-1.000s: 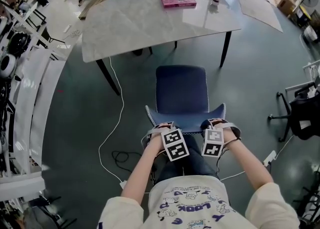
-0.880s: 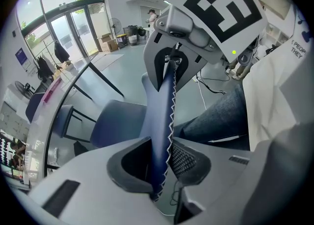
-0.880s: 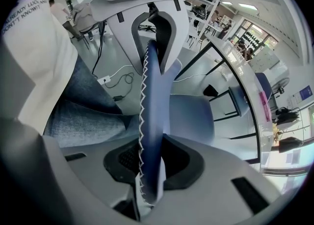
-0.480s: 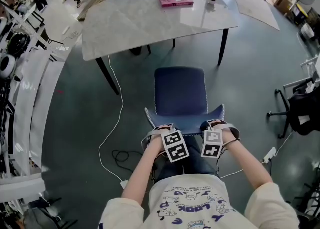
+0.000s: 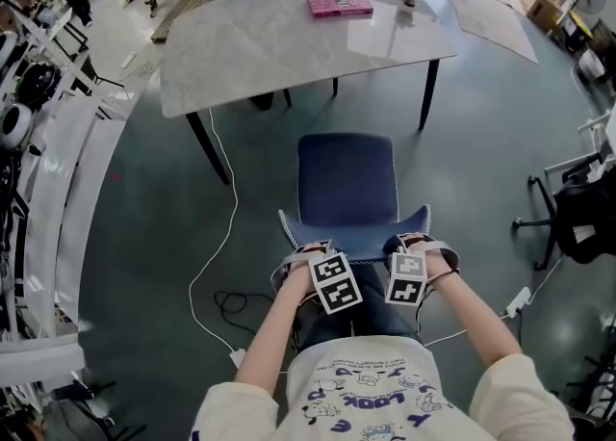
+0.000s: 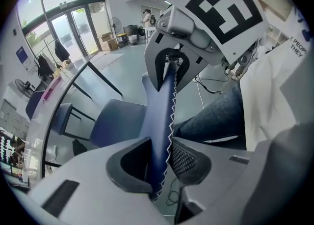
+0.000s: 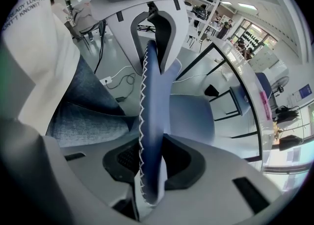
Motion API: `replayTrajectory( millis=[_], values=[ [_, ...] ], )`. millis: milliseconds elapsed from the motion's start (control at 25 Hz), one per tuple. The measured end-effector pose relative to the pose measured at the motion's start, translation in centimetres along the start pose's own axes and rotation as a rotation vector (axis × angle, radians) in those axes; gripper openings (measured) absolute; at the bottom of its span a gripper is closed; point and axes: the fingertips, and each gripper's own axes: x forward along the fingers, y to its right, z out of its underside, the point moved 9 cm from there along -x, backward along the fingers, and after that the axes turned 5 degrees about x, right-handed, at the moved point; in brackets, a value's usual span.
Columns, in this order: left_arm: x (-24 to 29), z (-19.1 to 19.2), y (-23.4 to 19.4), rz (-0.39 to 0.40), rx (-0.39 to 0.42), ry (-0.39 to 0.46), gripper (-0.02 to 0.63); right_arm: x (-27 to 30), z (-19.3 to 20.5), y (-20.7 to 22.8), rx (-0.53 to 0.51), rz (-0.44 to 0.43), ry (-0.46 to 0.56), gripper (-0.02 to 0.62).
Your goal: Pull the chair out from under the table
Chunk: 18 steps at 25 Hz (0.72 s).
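Fingers (image 6: 189,161) of the left gripper (image 5: 308,252) and the right gripper (image 5: 412,241) clamp the chair backrest (image 5: 358,243) at a narrow setting. Both pairs of jaws have just eased open a little, yet the stitched edge sits between the pads, in contact. The chair (image 5: 346,179) stands clear of the table (image 5: 289,54), on your side of its near edge. The backrest's top rim runs parallel to that edge, and both grippers sit on it side by side, equally far from the table. Direct any further pull straight away from the table.
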Motion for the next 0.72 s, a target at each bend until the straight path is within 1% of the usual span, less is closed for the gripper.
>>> replayTrajectory(
  millis=[120, 240, 320, 440, 520, 600, 720],
  values=[
    [-0.1, 0.2, 0.0, -0.026, -0.021, 0.017, 0.120, -0.1, 0.1, 0.0, 0.023, 0.007, 0.025, 0.107],
    [-0.1, 0.2, 0.0, -0.050, -0.047, 0.028, 0.133, 0.1, 0.4, -0.3, 0.016, 0.024, 0.037, 0.124],
    [-0.2, 0.3, 0.2, -0.062, -0.077, 0.041, 0.149, 0.2, 0.7, -0.7, 0.034, 0.012, 0.044, 0.156],
    [-0.7, 0.8, 0.3, -0.077, -0.146, 0.073, 0.186, 0.0, 0.8, -1.2, 0.084, -0.015, 0.068, 0.228],
    [-1.4, 1.2, 0.2, -0.092, -0.187, 0.099, 0.207, -0.4, 0.8, -1.5, 0.120, -0.018, 0.089, 0.255],
    [-2.3, 1.6, 0.1, -0.109, -0.216, 0.122, 0.225, -0.9, 0.9, -1.5, 0.165, -0.005, 0.118, 0.258],
    [-4.1, 2.2, 0.0, -0.128, -0.249, 0.154, 0.239, -2.4, 0.9, -1.2, 0.247, 0.005, 0.187, 0.256]
  ],
)
